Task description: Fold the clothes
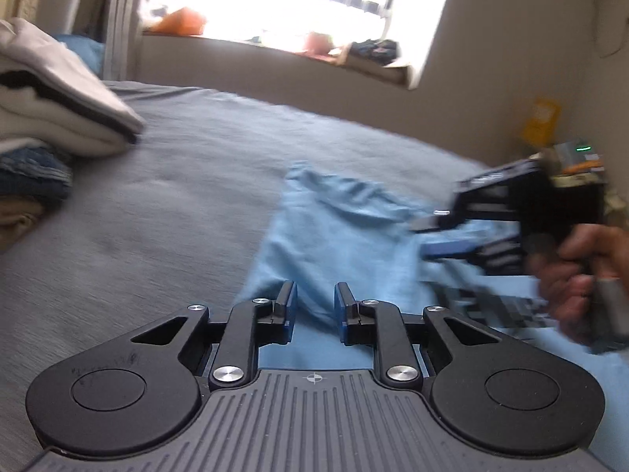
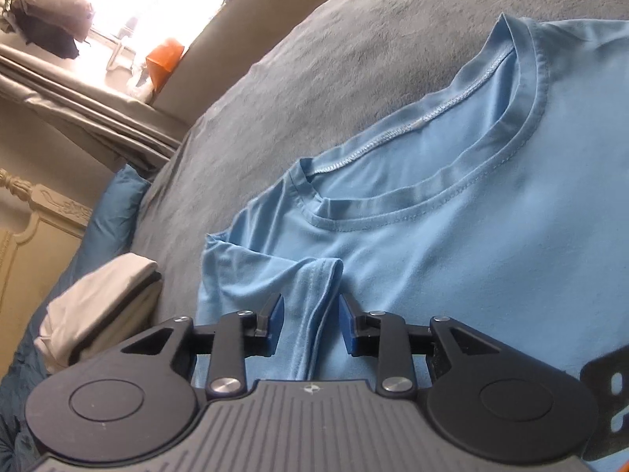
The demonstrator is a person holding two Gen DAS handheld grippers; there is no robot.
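Note:
A light blue T-shirt (image 2: 471, 255) lies flat on the grey bedcover (image 2: 314, 59), its round collar (image 2: 432, 181) facing up. My right gripper (image 2: 310, 306) is open, and the folded-over sleeve (image 2: 314, 275) runs between its blue pads without being pinched. In the left wrist view the same shirt (image 1: 334, 228) spreads ahead of my left gripper (image 1: 314, 295). This gripper is open just above the cloth, with only flat fabric below the gap. The right gripper (image 1: 432, 232) shows blurred at the right, held by a hand (image 1: 582, 275).
A pile of folded white and dark clothes (image 1: 59, 118) sits on the bed at the left and appears again as the pile (image 2: 102, 303). A blue pillow (image 2: 114, 212) and cream headboard (image 2: 35, 236) lie beyond it. A cluttered window sill (image 1: 275, 51) borders the bed's far side.

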